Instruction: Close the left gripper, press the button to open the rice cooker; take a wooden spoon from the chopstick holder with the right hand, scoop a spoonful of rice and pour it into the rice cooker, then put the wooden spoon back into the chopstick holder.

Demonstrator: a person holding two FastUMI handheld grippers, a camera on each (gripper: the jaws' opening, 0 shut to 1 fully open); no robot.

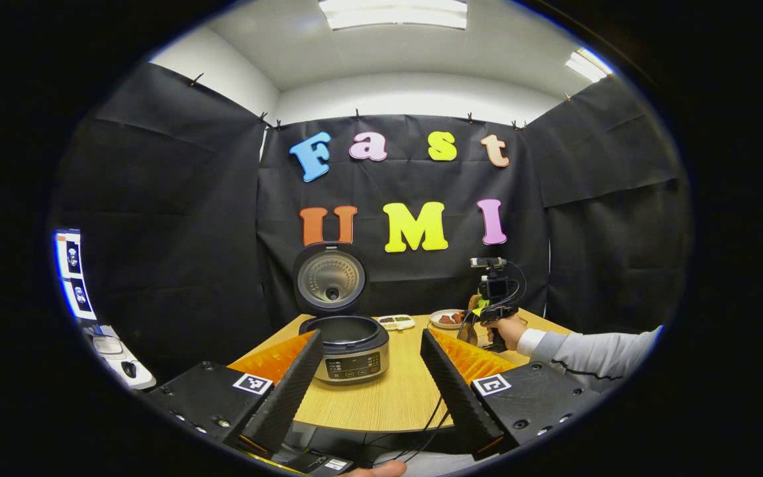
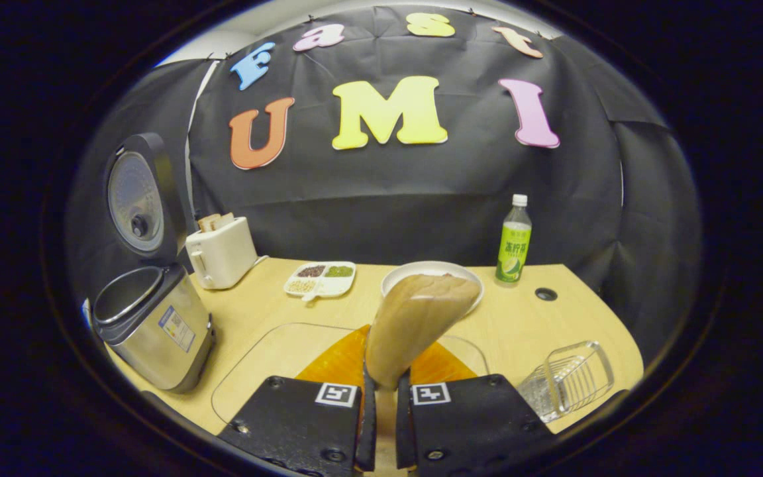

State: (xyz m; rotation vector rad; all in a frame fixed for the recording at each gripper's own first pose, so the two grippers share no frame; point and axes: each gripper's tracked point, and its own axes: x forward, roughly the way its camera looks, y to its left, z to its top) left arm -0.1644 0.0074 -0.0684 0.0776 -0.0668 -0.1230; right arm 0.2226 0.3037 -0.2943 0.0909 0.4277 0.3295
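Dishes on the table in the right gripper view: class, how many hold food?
2: the divided tray of grains beside the toaster, and the round bowl partly hidden behind the wooden spoon. More may be hidden.

Black cloth (image 1: pixel 421 285) hangs as walls around a light wooden bench (image 1: pixel 395 397). Above are white walls (image 1: pixel 414 99) and bright ceiling light panels (image 1: pixel 395 13).

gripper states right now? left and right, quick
Left gripper: open, holding nothing, facing the open rice cooker.
Right gripper: shut on the wooden spoon.
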